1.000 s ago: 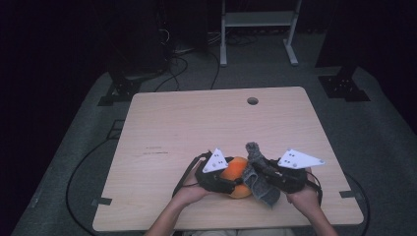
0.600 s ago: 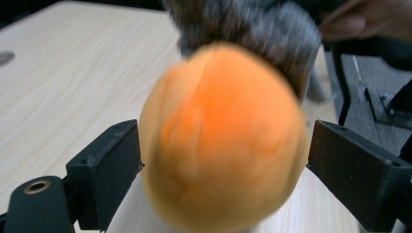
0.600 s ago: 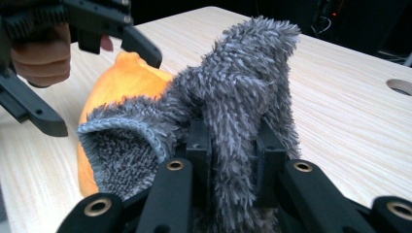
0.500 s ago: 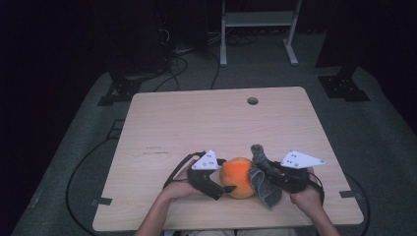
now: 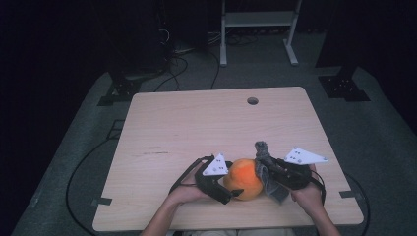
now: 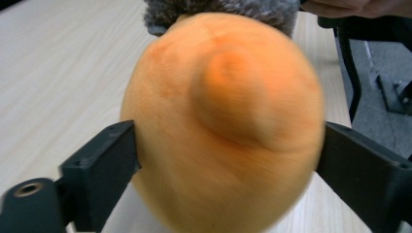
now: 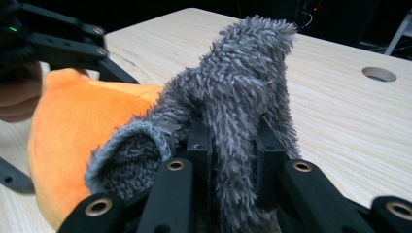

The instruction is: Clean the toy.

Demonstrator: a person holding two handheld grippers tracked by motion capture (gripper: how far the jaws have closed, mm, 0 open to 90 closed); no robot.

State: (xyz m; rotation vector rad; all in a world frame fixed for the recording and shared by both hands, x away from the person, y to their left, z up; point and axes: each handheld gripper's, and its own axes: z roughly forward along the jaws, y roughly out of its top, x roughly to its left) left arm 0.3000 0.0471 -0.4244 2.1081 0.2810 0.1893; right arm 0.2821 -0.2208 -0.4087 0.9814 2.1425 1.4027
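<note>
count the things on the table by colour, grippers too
orange plush ball: 1
grey fuzzy cloth: 1
black grippers: 2, the left gripper with jaws just opened around the ball, the right gripper shut on the cloth
total: 4

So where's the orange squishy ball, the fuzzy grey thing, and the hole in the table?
orange ball (image 5: 244, 178), high view, middle of its top.
fuzzy grey cloth (image 7: 243, 82), right gripper view, upper furry part.
table hole (image 5: 253, 101), high view, its centre.
</note>
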